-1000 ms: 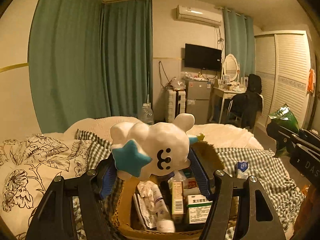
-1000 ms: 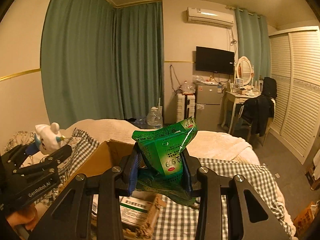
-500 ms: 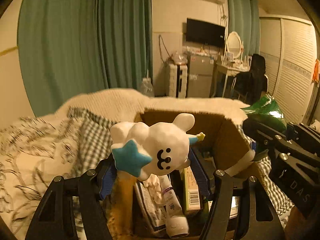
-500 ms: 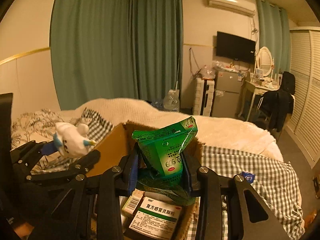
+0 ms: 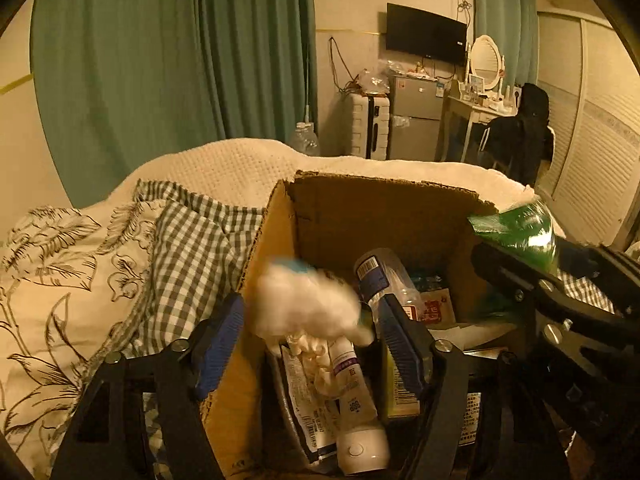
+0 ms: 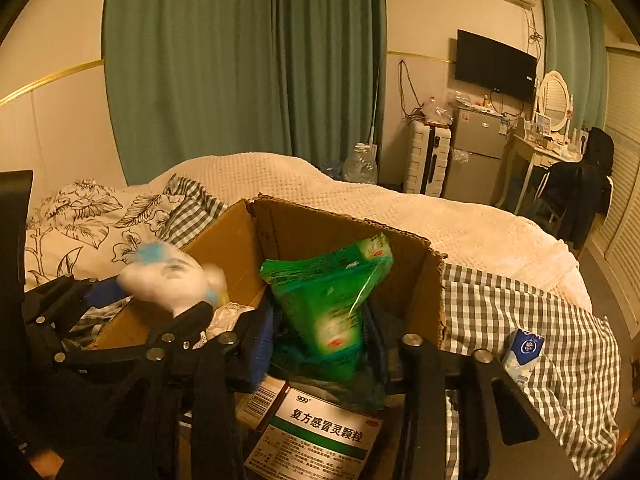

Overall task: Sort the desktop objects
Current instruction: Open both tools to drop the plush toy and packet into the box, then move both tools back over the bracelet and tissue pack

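A: Left first. Left gripper (image 5: 310, 340) over the cardboard box (image 5: 384, 208), jaws opening. White cloud toy (image 5: 308, 308) between them, blurred, pads look clear of it, so it reads as dropping in.

B: Toy orientation?

A: Too smeared to call. Blue star bit at its 12 o'clock, that's all. Long axis looks roughly 9-to-3 across the jaws.

B: Right side?

A: Right gripper (image 6: 320, 340) also over the box, jaws opening. Green medicine pouch (image 6: 332, 296) between them, blurred too, seemingly slipping loose. Long axis runs 7 to 1, top seal toward 1 o'clock.

B: Below it?

A: White 999 medicine box (image 6: 320, 436) at 6 o'clock, tube (image 5: 356, 408) and packets on the left side. Small blue-white carton (image 6: 524, 352) outside on the checked blanket (image 6: 532, 320), at 3 o'clock.

B: Doing it well?

A: My call: open fully above the box centre, let both fall inside the walls, then lift straight out without snagging the torn rim.
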A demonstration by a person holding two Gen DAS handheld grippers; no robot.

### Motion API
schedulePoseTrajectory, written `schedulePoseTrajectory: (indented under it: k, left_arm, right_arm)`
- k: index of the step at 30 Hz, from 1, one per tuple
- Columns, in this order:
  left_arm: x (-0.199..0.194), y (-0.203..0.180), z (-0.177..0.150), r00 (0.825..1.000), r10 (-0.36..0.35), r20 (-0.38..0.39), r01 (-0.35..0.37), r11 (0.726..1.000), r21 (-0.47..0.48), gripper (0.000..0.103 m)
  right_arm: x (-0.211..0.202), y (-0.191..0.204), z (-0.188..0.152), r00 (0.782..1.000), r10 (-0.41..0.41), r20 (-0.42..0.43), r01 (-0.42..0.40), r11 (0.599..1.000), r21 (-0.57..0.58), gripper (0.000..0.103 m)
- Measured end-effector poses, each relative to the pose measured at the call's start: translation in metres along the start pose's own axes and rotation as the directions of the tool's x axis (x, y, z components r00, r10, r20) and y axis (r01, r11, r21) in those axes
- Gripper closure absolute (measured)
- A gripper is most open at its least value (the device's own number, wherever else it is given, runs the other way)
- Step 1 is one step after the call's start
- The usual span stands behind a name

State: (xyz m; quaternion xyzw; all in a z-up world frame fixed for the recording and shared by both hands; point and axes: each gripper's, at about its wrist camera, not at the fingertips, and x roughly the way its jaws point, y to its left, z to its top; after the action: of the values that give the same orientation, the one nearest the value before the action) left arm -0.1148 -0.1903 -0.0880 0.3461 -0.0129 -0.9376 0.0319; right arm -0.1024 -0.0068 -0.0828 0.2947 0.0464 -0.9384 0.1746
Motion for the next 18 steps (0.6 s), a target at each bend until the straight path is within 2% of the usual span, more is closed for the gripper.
schedulePoseTrajectory:
  k: [2,12,16,18]
  left_arm:
    - [-0.008,-0.002,0.002,1.0,0.012,0.022,-0.012,1.0,0.007,0.021]
    - [-0.06,-0.011,0.014,0.989,-0.016,0.145,0.017,1.0,-0.009,0.014]
    - [-0.086,-0.02,0.017,0.976,-0.046,0.213,0.053,0.998,-0.023,0.0]
    - [-0.1,-0.026,0.019,0.965,-0.055,0.255,0.066,0.997,-0.034,0.0]
  right_arm:
    - [-0.01,-0.006,0.001,1.0,0.007,0.026,-0.008,1.0,0.017,0.041]
    - [-0.081,-0.035,0.016,0.987,-0.046,0.154,0.035,0.997,0.073,0.038]
    - [-0.116,-0.053,0.02,0.976,-0.084,0.199,0.069,0.994,0.081,0.034]
    - [-0.129,-0.061,0.019,0.971,-0.103,0.215,0.087,0.993,0.08,0.03]
